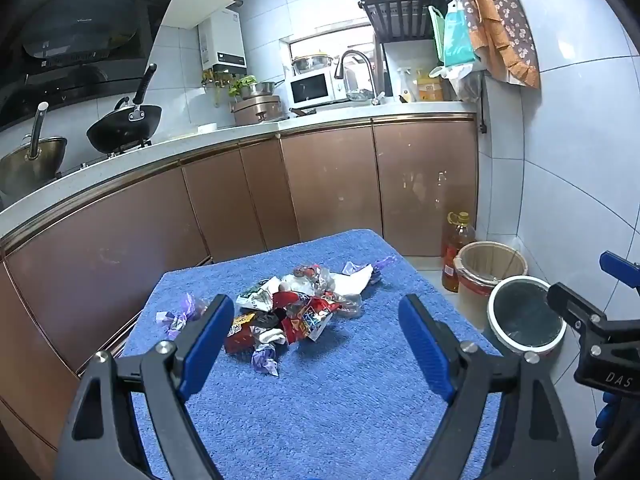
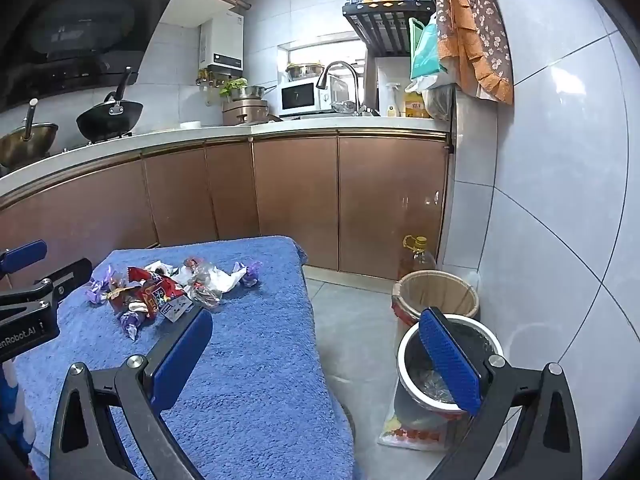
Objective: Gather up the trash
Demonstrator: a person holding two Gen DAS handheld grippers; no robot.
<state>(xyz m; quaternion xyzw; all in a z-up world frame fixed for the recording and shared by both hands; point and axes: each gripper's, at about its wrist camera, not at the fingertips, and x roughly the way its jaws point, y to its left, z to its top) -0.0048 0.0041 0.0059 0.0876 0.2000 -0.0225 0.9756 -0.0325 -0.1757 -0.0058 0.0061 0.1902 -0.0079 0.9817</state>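
Nothing picked up yet: the wrapper pile (image 1: 296, 312) sits on the blue surface (image 1: 320, 400); left gripper (image 1: 316, 332) and right gripper (image 2: 316, 356) gape wide, empty.

Kitchen: white tiled walls (image 2: 560, 160); grey tiled floor (image 2: 352, 328); copper-brown cabinets (image 1: 332, 184) under a pale countertop (image 1: 168, 148); black range hood (image 1: 80, 40) upper left; daylit window (image 1: 332, 46) upper centre; microwave (image 1: 312, 88) below it.

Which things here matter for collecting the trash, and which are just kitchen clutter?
Job:
- pile of wrappers on the blue towel
- white-rimmed bin
- lined bin behind it
- left gripper, right gripper, both open and empty

Clutter:
- oil bottle
- black wok
- microwave
- faucet
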